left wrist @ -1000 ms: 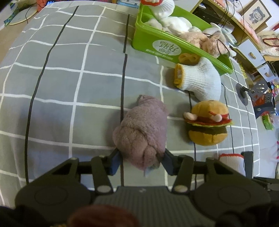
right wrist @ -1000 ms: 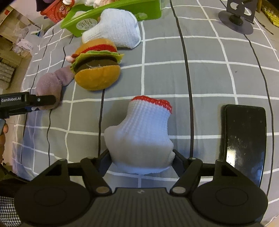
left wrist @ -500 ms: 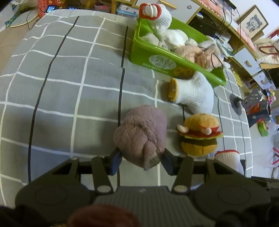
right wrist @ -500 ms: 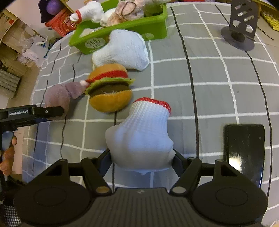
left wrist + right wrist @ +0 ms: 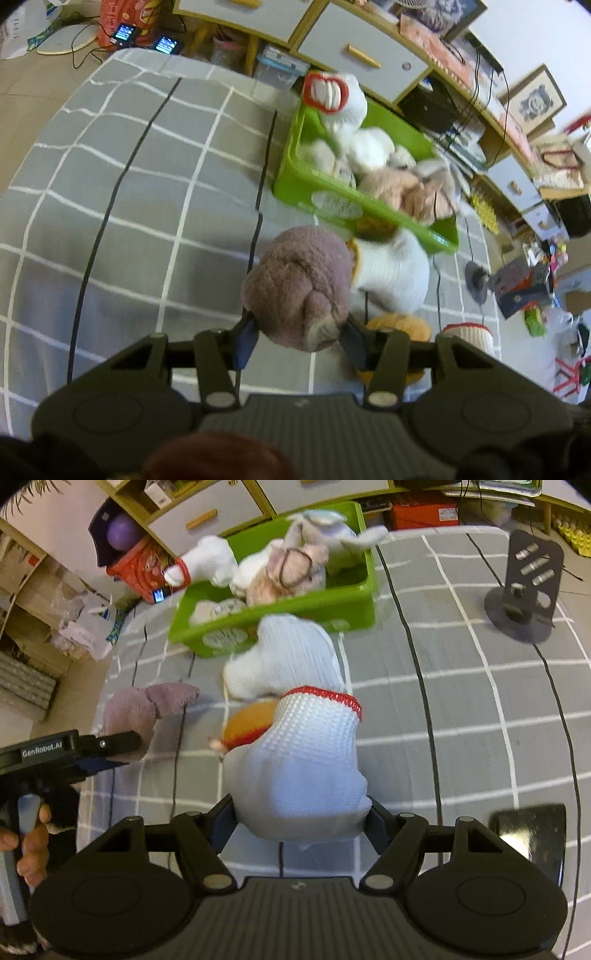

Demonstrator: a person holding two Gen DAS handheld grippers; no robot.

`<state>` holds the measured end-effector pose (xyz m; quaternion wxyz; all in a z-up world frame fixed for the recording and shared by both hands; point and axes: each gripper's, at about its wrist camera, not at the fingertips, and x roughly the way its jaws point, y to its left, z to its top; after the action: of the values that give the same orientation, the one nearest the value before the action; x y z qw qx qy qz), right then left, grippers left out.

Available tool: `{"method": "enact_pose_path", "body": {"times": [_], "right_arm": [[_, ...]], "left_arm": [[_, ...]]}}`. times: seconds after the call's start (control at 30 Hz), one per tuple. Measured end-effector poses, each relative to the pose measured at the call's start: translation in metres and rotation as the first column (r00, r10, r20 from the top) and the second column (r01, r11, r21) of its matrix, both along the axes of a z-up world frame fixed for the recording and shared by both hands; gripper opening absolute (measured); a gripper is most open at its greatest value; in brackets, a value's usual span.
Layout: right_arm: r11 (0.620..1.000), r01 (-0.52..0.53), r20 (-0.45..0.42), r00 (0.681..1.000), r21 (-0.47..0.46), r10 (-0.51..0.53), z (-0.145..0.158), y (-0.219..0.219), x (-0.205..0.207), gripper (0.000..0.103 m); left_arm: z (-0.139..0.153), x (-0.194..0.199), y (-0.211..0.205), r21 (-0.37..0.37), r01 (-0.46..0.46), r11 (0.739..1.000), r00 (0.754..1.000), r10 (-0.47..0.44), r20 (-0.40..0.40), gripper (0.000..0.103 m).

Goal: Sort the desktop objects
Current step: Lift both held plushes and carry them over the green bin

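Both loads are rising off the bedspread (image 5: 155, 206); you're clamping the mauve plush (image 5: 295, 291) in the left gripper (image 5: 299, 338) and the red-cuffed glove (image 5: 299, 771) in the right gripper (image 5: 301, 821); the green bin (image 5: 325, 602) is filling; the burger toy (image 5: 251, 727) and white glove (image 5: 291, 657) are waiting.

each view sits on a hand-held tool and looks forward and steeply down along its two fingers, close above the grey checked cloth (image 5: 129, 206). the left view faces the green bin (image 5: 369, 206) with cupboards behind it. the right view faces the same bin (image 5: 332, 602) from further right, with shelves beyond. both share the bin, the white glove (image 5: 391, 273) lying before it (image 5: 291, 657), and the cloth. the right view also catches the left tool (image 5: 125, 747) at its left edge.
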<state>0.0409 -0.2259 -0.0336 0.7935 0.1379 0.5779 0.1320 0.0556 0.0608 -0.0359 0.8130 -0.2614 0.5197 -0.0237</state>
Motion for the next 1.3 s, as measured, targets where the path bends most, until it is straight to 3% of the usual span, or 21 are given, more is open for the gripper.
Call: {"method": "enact_pose_path", "body": {"times": [0.3, 0.6, 1.0, 1.13, 1.3], "right_arm": [[0.997, 0.062, 0.025, 0.998, 0.046, -0.063, 0.007, 0.008, 0.033, 0.071], [0.989, 0.146, 0.082, 0.985, 0.036, -0.149, 0.01, 0.022, 0.065, 0.071], [0.972, 0.231, 0.247, 0.94, 0.039, -0.233, 0.029, 0.031, 0.093, 0.071], [0.96, 0.267, 0.249, 0.927, 0.084, -0.28, 0.036, 0.032, 0.101, 0.071], [0.963, 0.26, 0.265, 0.926, 0.07, -0.269, 0.043, 0.039, 0.121, 0.071]], "left_arm": [[0.02, 0.018, 0.004, -0.021, -0.092, 0.996, 0.991, 0.093, 0.095, 0.047], [0.023, 0.043, -0.008, -0.029, -0.134, 0.991, 0.979, 0.137, 0.151, 0.047], [0.011, 0.072, -0.024, -0.019, -0.121, 0.992, 0.958, 0.122, 0.261, 0.047], [0.005, 0.078, -0.034, -0.005, -0.098, 0.995, 0.953, 0.095, 0.286, 0.047], [-0.006, 0.086, -0.043, -0.008, -0.076, 0.997, 0.955, 0.075, 0.286, 0.047]]}}
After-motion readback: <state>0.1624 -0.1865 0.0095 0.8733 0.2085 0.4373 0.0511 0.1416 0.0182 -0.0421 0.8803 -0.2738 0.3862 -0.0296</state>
